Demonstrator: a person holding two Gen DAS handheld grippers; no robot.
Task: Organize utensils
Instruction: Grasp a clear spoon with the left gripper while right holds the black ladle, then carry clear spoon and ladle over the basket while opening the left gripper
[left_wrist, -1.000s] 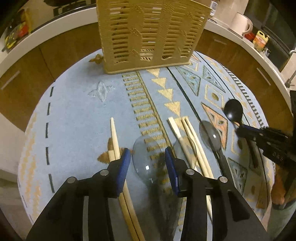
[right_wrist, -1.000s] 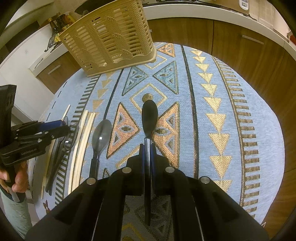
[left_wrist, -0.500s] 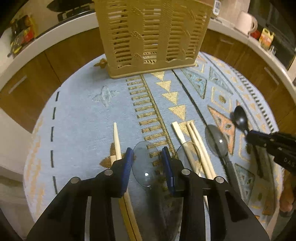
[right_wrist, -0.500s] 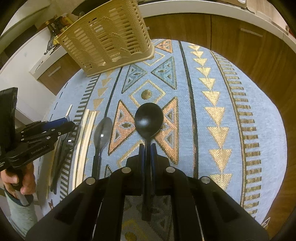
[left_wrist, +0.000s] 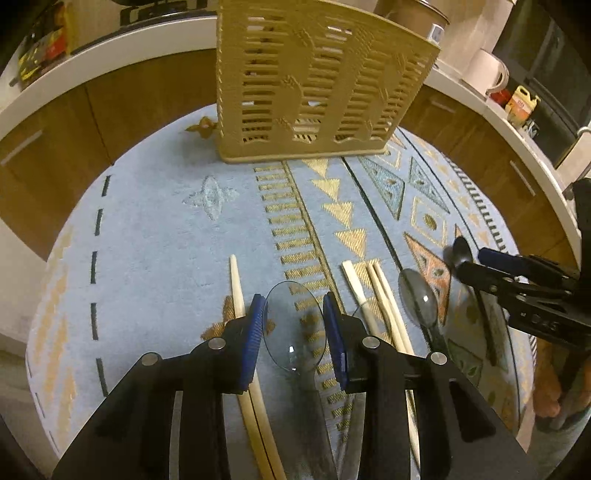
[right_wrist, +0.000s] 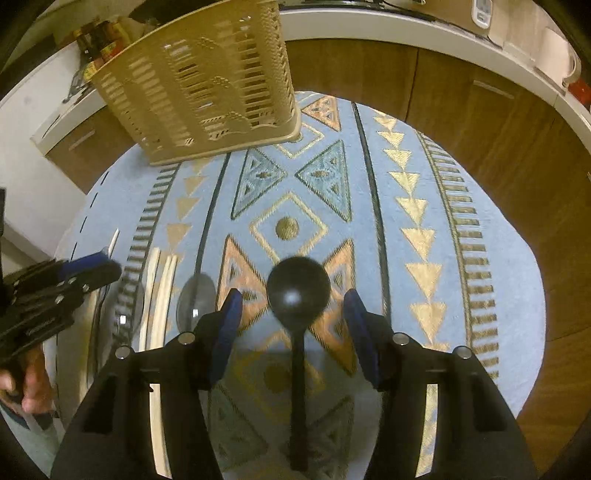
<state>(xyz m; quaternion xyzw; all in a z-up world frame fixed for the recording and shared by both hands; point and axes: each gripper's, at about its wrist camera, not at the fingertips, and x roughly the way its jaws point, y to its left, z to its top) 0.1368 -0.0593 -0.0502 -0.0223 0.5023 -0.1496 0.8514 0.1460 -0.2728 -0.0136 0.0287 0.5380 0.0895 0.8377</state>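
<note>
A beige slotted utensil basket (left_wrist: 317, 85) stands at the far end of the patterned blue cloth (left_wrist: 155, 236); it also shows in the right wrist view (right_wrist: 207, 85). My left gripper (left_wrist: 293, 325) is open, its blue pads on either side of a clear plastic spoon (left_wrist: 293, 328) lying on the cloth. My right gripper (right_wrist: 291, 321) is open wide, and a black spoon (right_wrist: 298, 295) lies between its jaws, untouched. A grey translucent spoon (left_wrist: 419, 299) and several cream chopsticks (left_wrist: 384, 295) lie between the two grippers.
One chopstick (left_wrist: 236, 284) lies left of the left gripper. Wooden cabinets and a white counter (right_wrist: 424, 40) curve around behind the table. A white kettle (left_wrist: 484, 72) and bottles stand on the counter at the right.
My right gripper opened and let go of the black spoon, which now lies flat on the cloth. My left gripper narrowed a little around the clear spoon's bowl and shifted slightly.
</note>
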